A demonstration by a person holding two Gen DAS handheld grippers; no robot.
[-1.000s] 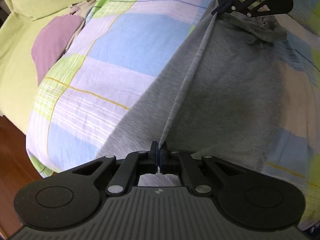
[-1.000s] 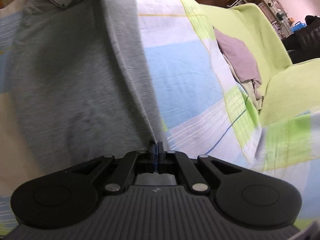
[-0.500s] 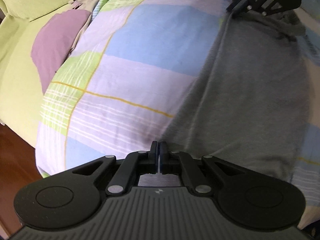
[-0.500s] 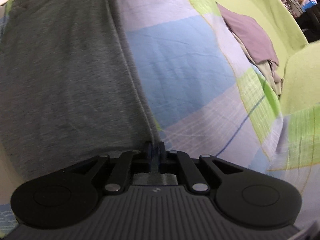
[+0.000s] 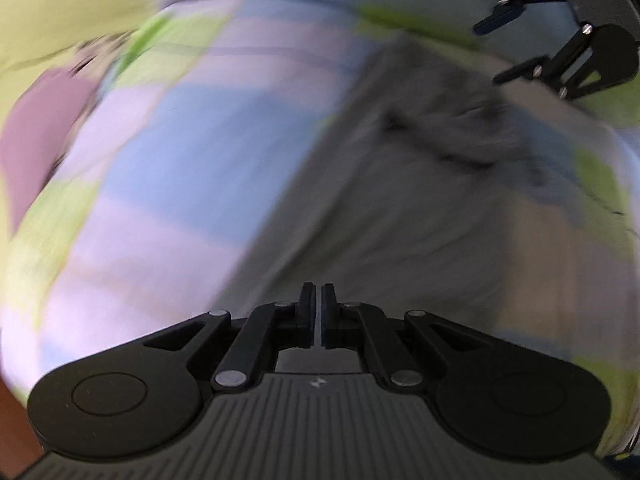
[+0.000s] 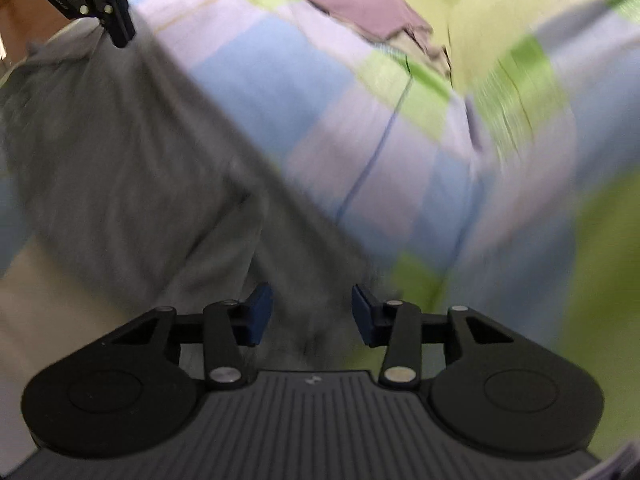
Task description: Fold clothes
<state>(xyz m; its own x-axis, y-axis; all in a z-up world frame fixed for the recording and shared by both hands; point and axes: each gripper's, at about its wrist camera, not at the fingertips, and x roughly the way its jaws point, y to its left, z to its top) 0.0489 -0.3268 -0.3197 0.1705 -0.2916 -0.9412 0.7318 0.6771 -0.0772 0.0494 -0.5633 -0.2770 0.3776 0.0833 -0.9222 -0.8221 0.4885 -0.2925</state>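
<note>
Left wrist view gives us a smeared picture, yet our left gripper [image 5: 319,300] reads clearly enough: its two pads stand pressed nearly together at six o'clock, clenched, and whether a thin edge of cloth sits between them we cannot tell through the blur. Ahead of it the grey garment [image 5: 400,208] lies spread on the checked bedsheet [image 5: 192,152], running from six o'clock up toward one o'clock, rumpled at its far end. At two o'clock in that same view our right gripper [image 5: 490,50] hangs above the rumpled end with its fingers well apart. From the right wrist view we see those jaws released; they have just been opening, the blue pads [image 6: 260,312] stand wide, and the grey garment [image 6: 120,168] lies beneath and between them without either pad pressing on it. Cloth stretches from six o'clock to eleven o'clock, where the left gripper [image 6: 120,36] meets its far end with fingertips closed, seemingly on a fold there. A purple cloth [image 6: 360,4] rests at twelve o'clock on a lime green cover [image 6: 492,12], well apart from the garment, with the bedsheet [image 6: 400,140] between.
</note>
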